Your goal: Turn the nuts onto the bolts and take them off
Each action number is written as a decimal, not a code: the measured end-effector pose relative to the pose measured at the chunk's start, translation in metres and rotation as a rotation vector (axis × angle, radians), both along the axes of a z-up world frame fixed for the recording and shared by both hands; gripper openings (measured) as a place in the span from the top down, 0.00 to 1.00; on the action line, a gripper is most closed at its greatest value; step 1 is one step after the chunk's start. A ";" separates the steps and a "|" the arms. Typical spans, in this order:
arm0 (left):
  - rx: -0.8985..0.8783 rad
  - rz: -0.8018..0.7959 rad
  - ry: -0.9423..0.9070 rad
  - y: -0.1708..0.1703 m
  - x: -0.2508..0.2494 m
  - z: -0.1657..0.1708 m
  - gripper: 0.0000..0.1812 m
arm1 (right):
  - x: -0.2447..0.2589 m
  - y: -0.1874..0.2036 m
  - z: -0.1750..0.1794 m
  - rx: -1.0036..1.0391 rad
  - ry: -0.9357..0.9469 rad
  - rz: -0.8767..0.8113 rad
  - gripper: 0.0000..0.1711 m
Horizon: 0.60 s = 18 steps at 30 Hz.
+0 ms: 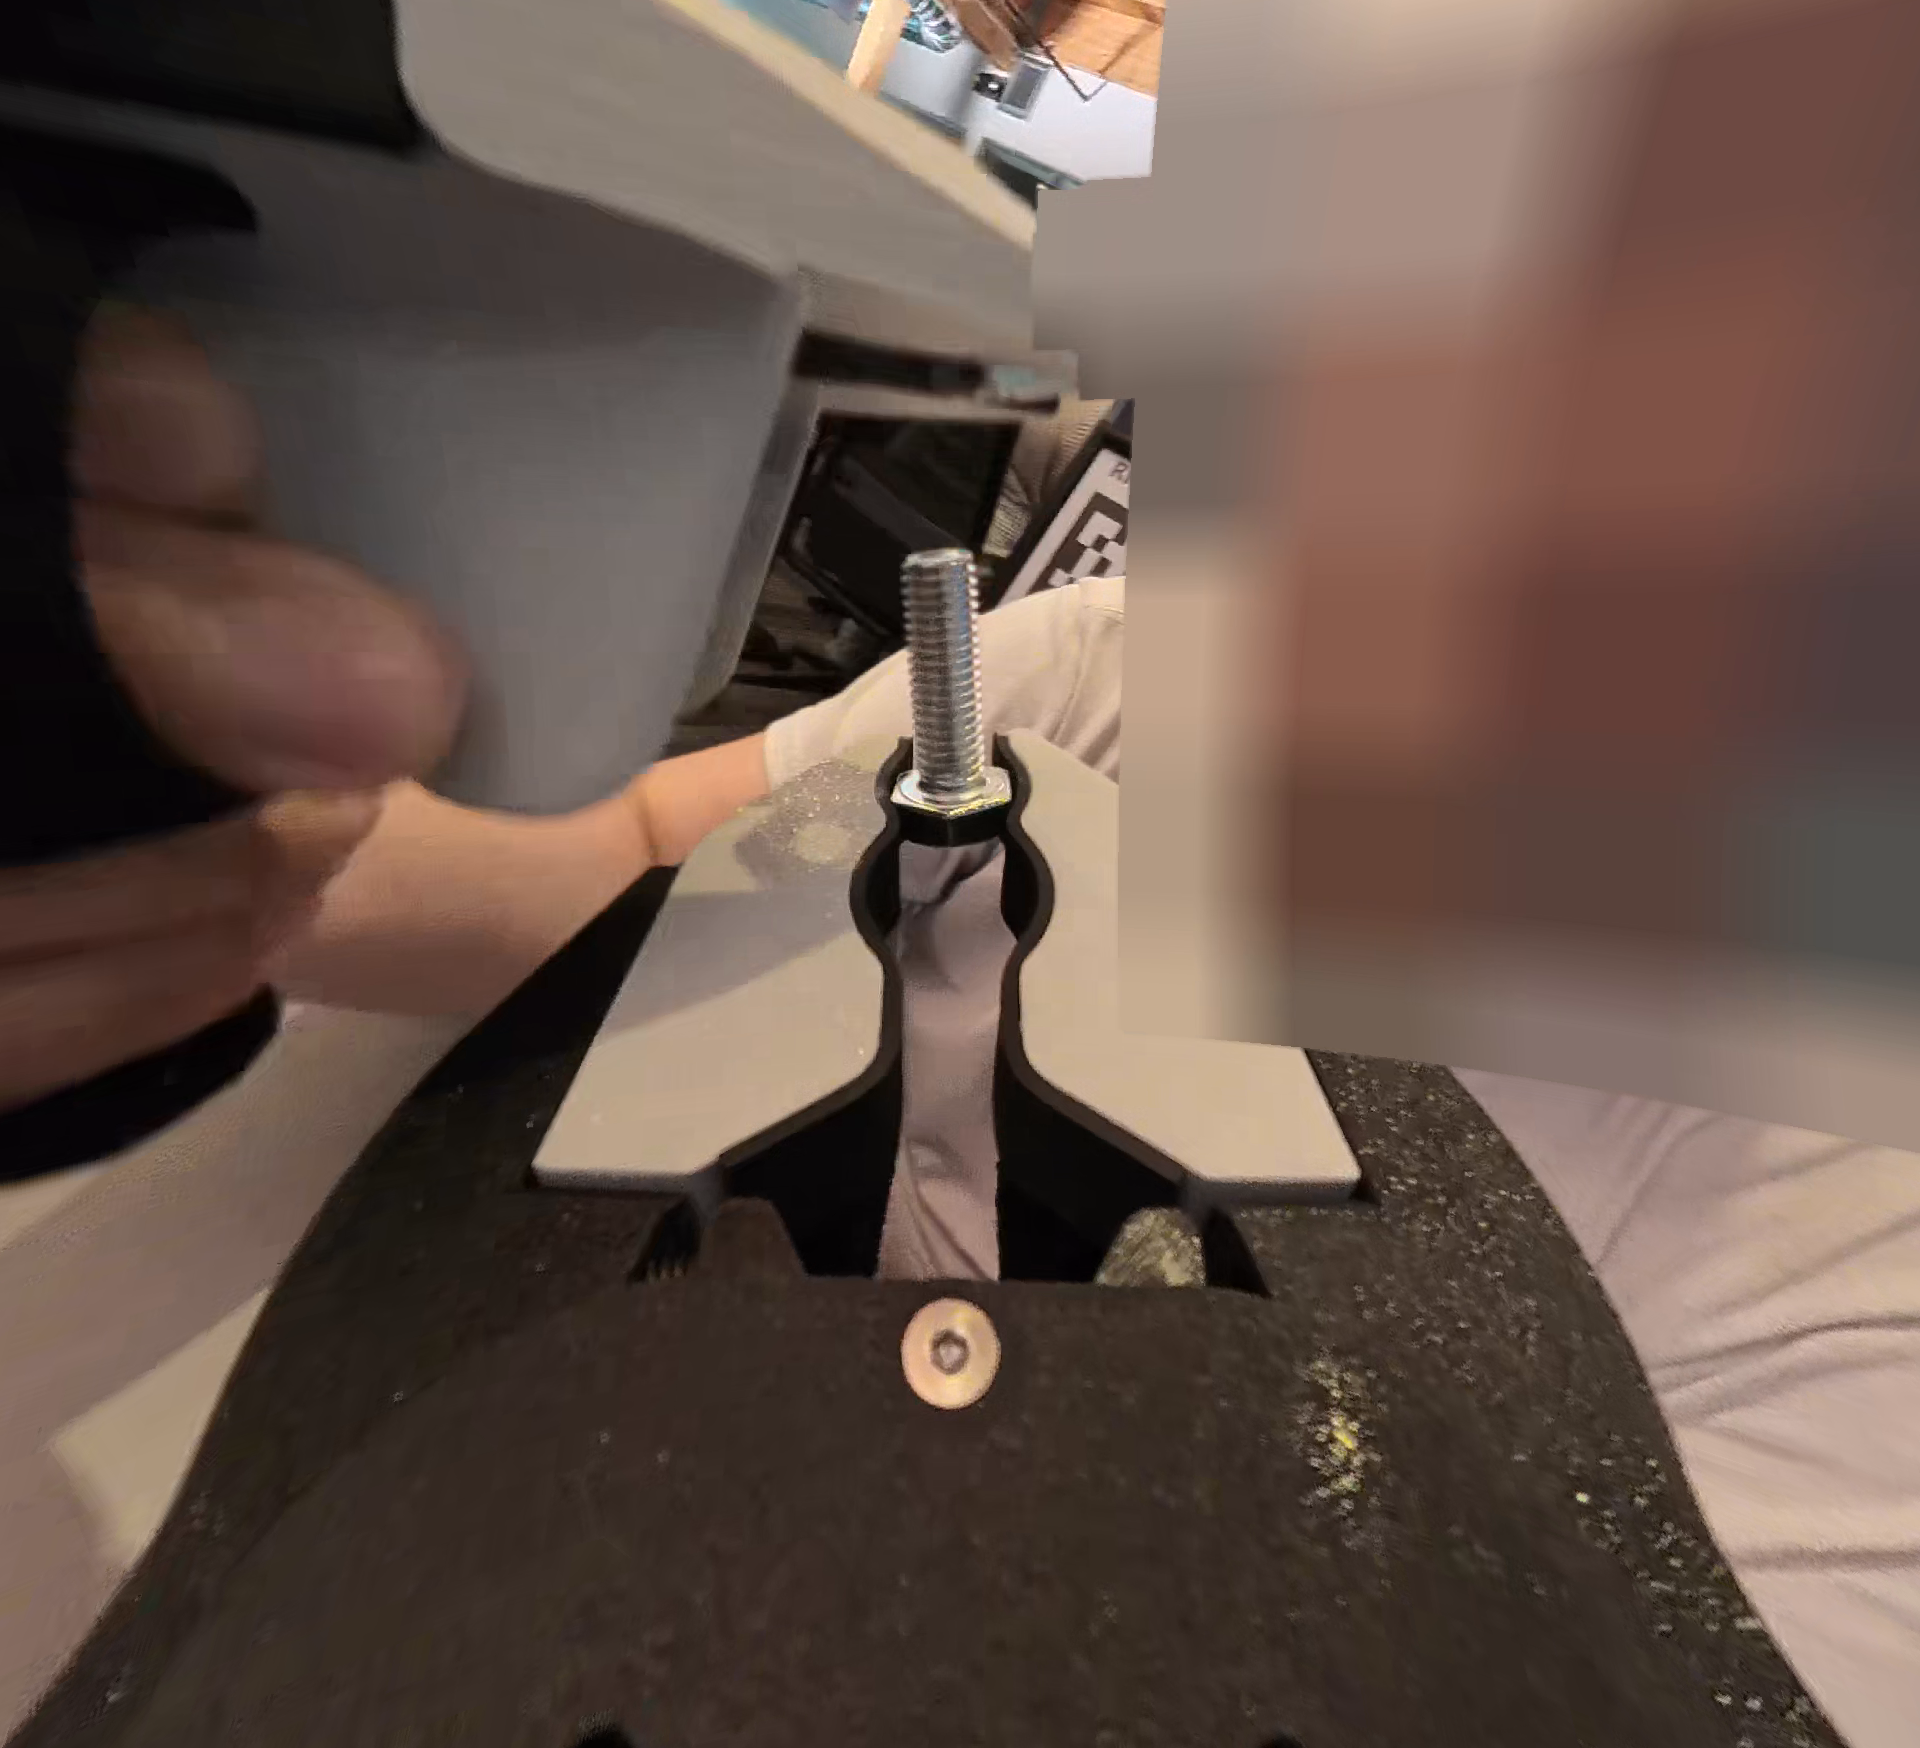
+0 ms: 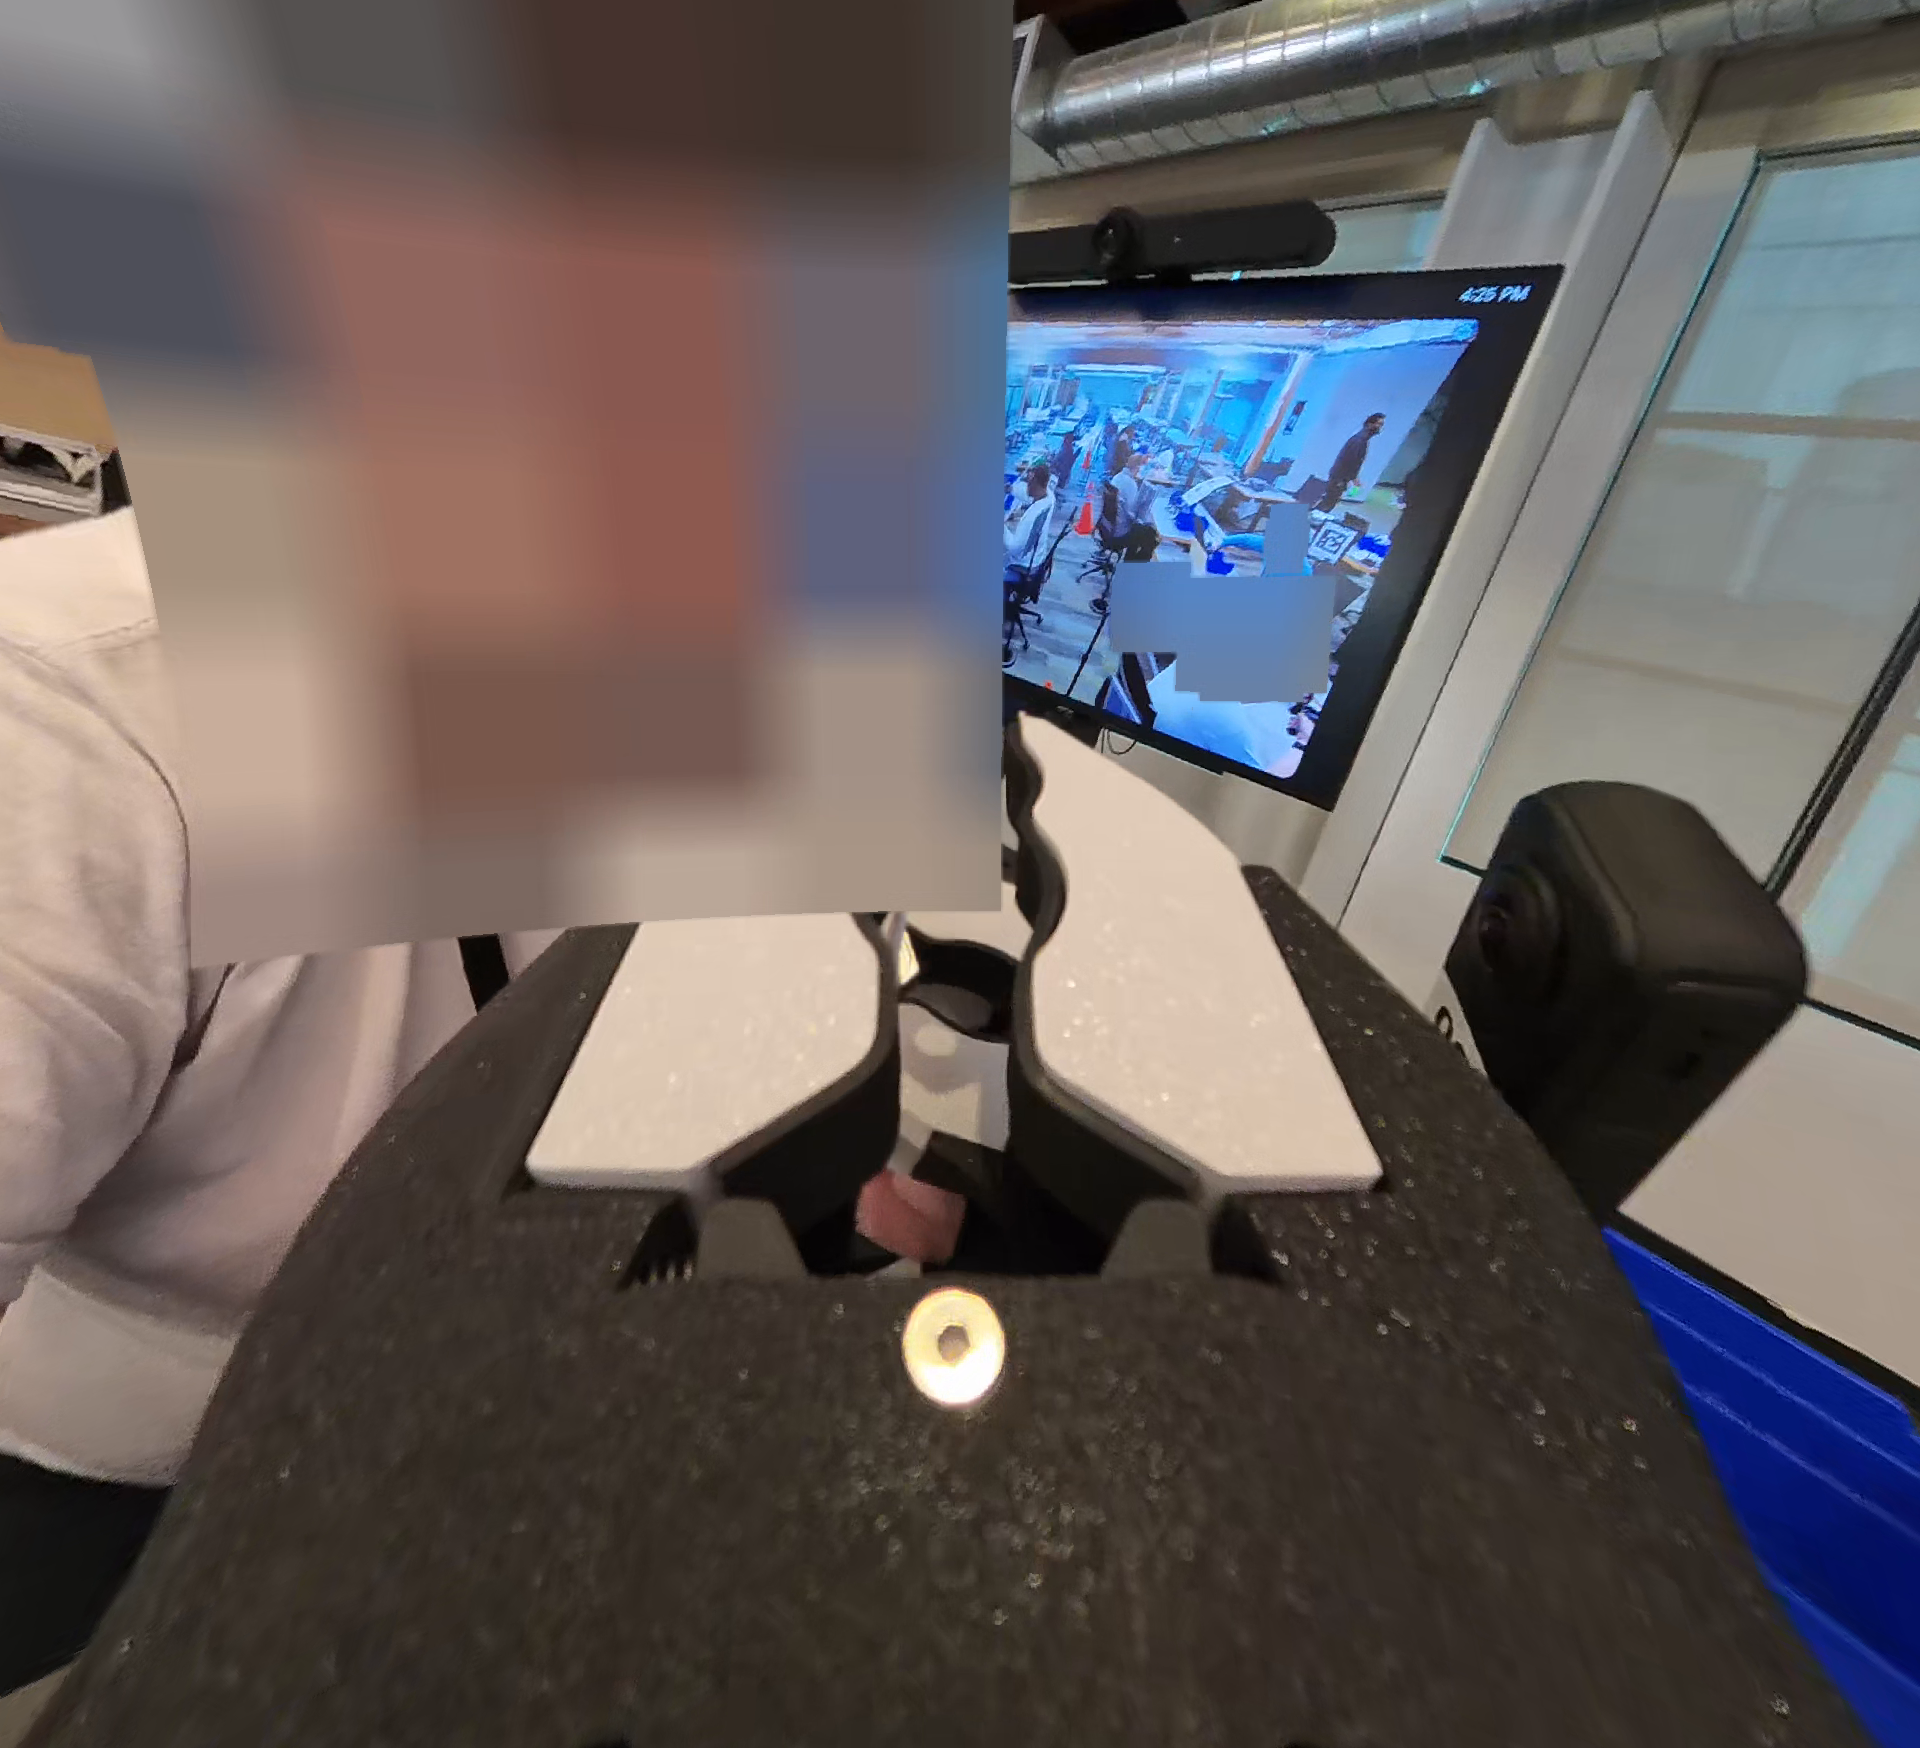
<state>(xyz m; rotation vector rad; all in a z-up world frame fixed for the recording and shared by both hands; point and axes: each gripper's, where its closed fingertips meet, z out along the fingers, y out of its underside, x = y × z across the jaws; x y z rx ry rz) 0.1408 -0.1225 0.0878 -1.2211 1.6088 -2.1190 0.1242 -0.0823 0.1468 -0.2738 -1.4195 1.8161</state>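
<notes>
My left gripper [image 1: 948, 794] is clamped on the hex head of a shiny threaded steel bolt [image 1: 940, 659], which sticks straight up between the fingertips. No nut in sight on it. On my right gripper [image 2: 961, 971] the tips are blurred over, so I can't tell its state. A wall-mounted screen [image 2: 1247, 535] sits behind.
</notes>
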 end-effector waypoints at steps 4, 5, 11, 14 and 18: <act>0.146 0.236 0.021 0.030 0.003 -0.003 0.92 | -0.003 0.051 0.014 -0.050 -0.130 -0.483 0.90; 0.211 0.336 0.034 0.043 0.004 -0.005 0.92 | 0.006 0.065 0.019 -0.060 -0.169 -0.656 0.90; 0.611 0.817 0.210 0.107 -0.014 -0.017 0.92 | 0.188 0.116 -0.021 -0.191 -0.759 -1.701 0.90; 0.596 0.810 0.187 0.098 -0.011 -0.011 0.92 | 0.325 0.098 -0.077 -0.354 -1.281 -1.963 0.90; 0.604 0.782 0.179 0.088 -0.006 -0.010 0.92 | 0.449 0.052 -0.168 -0.728 -1.802 -1.880 0.90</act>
